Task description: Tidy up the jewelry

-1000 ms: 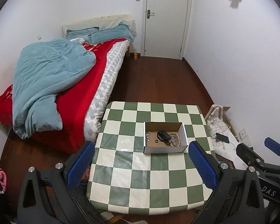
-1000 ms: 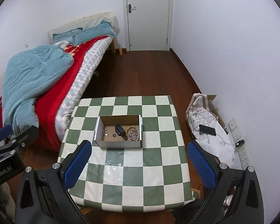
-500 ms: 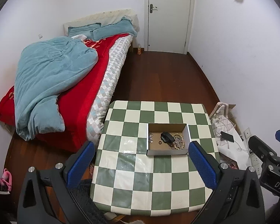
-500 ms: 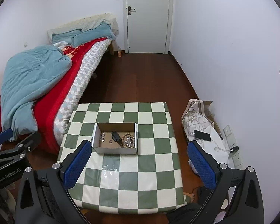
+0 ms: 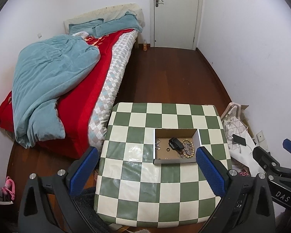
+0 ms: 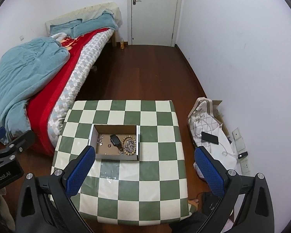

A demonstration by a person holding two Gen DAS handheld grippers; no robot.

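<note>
Both wrist views look down from high and well back over the checkered table (image 5: 157,176) toward the far door (image 5: 175,13). The left view sits further left; the right one (image 6: 126,176) further right. Both share the table, cardboard box (image 5: 174,161), bed (image 5: 83,89) and door.

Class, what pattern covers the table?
Green and cream checks on the table, clearest in the right wrist view.

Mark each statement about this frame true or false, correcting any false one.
1. The cardboard box sits on the checkered table. True.
2. The left claw grips a bracelet. False: it is open and holds nothing.
3. A beaded bracelet lies inside the box. True.
4. The right claw is shut. False: it is open.
5. The phone lies on the table. False: it rests on white fabric beside the table.
</note>
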